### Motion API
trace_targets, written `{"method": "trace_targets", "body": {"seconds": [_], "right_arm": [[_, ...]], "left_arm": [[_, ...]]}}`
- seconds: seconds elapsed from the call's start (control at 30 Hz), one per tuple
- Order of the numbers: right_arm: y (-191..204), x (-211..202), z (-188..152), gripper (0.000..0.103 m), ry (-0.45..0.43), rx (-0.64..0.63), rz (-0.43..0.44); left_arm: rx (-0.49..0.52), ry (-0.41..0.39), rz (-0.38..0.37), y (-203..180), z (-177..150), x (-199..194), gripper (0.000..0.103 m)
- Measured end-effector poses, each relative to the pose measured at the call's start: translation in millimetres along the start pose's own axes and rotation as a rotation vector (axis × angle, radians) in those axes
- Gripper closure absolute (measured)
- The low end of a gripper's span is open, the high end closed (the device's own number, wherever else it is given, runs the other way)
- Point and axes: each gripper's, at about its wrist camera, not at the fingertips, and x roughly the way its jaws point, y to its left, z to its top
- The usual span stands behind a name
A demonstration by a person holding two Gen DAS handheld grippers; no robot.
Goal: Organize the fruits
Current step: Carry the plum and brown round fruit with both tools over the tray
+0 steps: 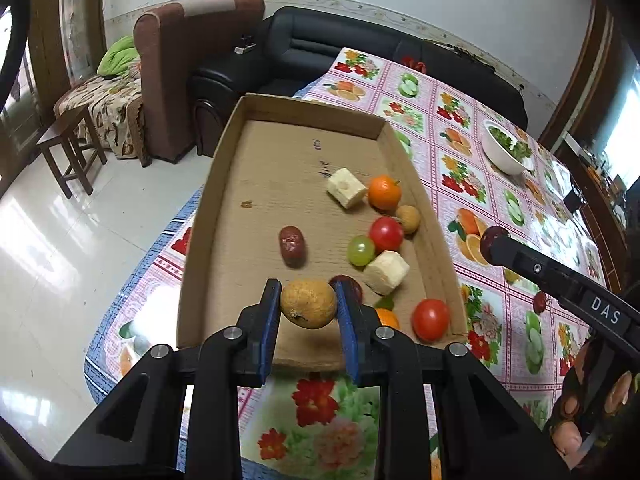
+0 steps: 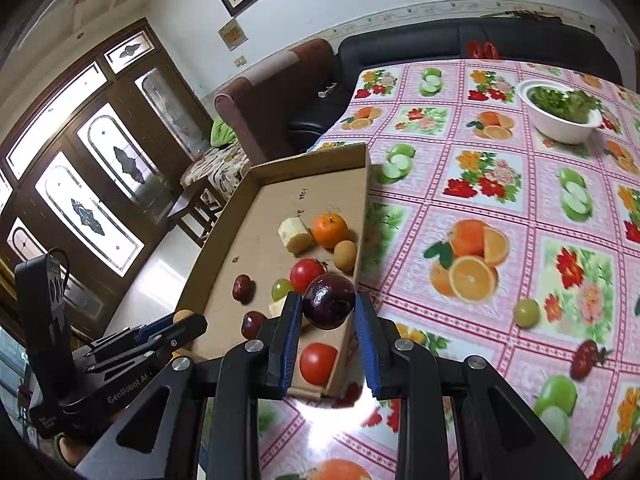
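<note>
Carrying step, judged from the scene: both loads lifted over the near end of the cardboard tray (image 1: pixel 224 184), itself lying on the table (image 1: pixel 460 152) with the fruit-print cloth. Left gripper (image 1: pixel 307 294) pinching a tan round fruit (image 1: pixel 308 306) between its blue pads, above the tray's near edge. Right gripper (image 2: pixel 328 300) pinching a dark purple fruit (image 2: pixel 330 306), above the tray's near right corner. Neither yet set down.

Next move, probably: lower each fruit onto a bare part of the tray floor, beside its own kind if possible, then spread the jaws slowly. Needs care — round things, likely to roll; left half of the floor free, right half crowded.

Counted, big to small. One tray. One white bowl (image 2: pixel 560 124) of greens, well apart on the table. In the tray: two pale yellow chunks (image 1: pixel 347 188), two mandarins (image 1: pixel 384 192) — one half hidden behind the left gripper — two tomatoes (image 1: pixel 386 233), two red dates (image 1: pixel 292 246), one brown longan-like fruit (image 1: pixel 408 219), one green grape (image 1: pixel 361 251). Outside on the cloth: one loose grape (image 2: pixel 527 312) and one small red fruit (image 2: pixel 588 354), kind not clear.
</note>
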Motion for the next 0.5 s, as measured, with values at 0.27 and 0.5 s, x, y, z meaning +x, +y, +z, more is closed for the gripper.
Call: {"method": "trace_targets", "body": {"seconds": [0.27,0.5], "right_arm": [[6,30,15,0.076,0.037,-0.011,0.02],[20,67,51,0.076,0.042,-0.045,0.027]], "left_arm": [[-0.031,0.003,0.006,14,18,14,0.078],[-0.051,0.019,0.024,16,48,40,0.078]]}}
